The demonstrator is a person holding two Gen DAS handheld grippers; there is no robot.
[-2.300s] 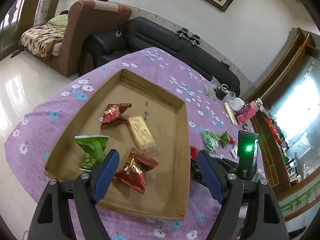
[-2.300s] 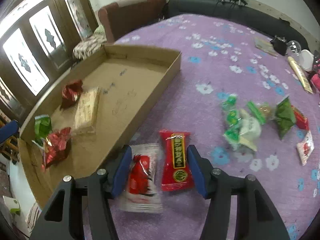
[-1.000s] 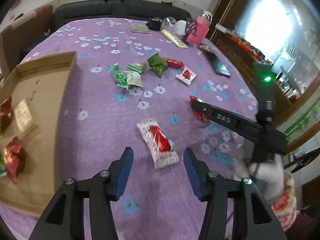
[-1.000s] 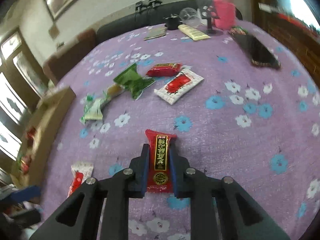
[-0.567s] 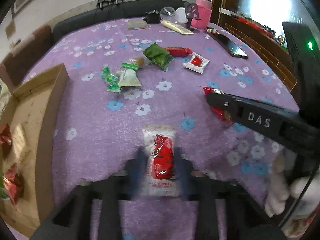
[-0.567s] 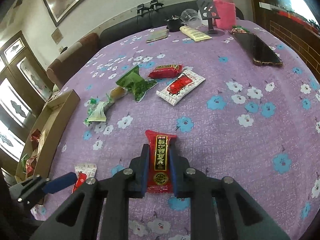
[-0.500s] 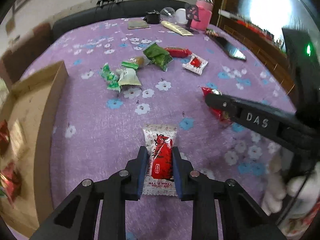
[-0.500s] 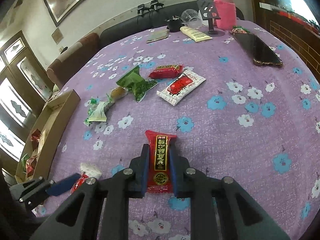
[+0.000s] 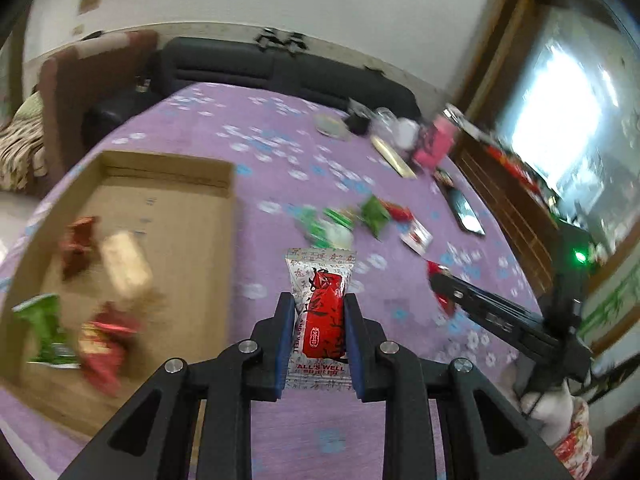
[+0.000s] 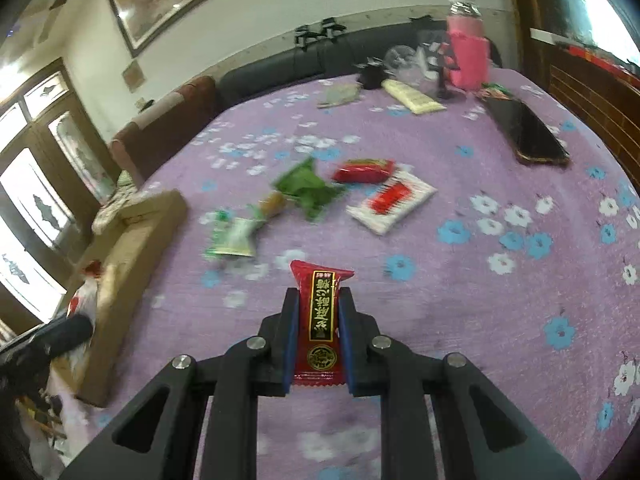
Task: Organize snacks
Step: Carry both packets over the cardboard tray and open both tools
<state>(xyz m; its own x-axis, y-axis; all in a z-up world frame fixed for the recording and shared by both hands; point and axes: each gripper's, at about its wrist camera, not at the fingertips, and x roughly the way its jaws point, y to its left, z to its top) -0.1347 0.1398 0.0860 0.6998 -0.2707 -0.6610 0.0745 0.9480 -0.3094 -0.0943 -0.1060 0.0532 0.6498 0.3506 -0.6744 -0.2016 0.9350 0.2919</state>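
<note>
Bare cloth [image 9: 260,200] betw box [image 9: 230,216] wall and snack pile [image 9: 340,224]: free lane. Box far half open; near-left holds four packets [image 9: 120,264].

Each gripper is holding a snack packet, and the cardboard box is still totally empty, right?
Not quite. Both grippers do hold packets, but the cardboard box is not empty. The left wrist view shows several snacks lying inside it, among them a green packet and a beige bar.

Red packet [image 10: 322,320] — in right tool [image 10: 319,304]
</note>
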